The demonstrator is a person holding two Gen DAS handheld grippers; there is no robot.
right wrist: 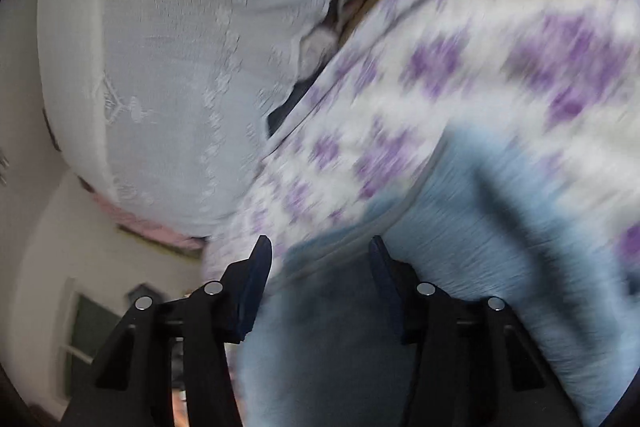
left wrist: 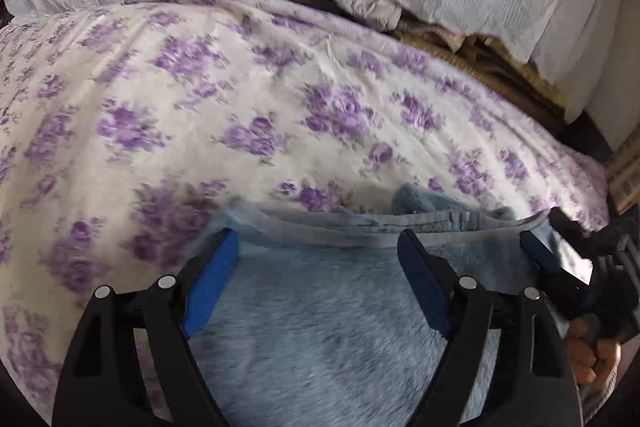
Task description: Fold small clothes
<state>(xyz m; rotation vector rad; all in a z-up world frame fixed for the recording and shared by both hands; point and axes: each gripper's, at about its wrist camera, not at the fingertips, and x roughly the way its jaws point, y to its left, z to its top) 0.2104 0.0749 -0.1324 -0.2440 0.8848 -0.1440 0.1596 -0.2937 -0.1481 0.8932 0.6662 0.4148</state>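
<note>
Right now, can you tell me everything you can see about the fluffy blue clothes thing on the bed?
The fluffy blue garment looks like soft, pale blue fleece with a smoother stitched band along its far edge. It lies spread on the bedsheet, white with purple flowers, and one lump of it bunches up behind the band. The left gripper sits over it with jaws wide apart, pads not pinching. The right gripper reaches in at the garment's edge with cloth between its jaws; that view is too blurred to tell if it grips.
</note>
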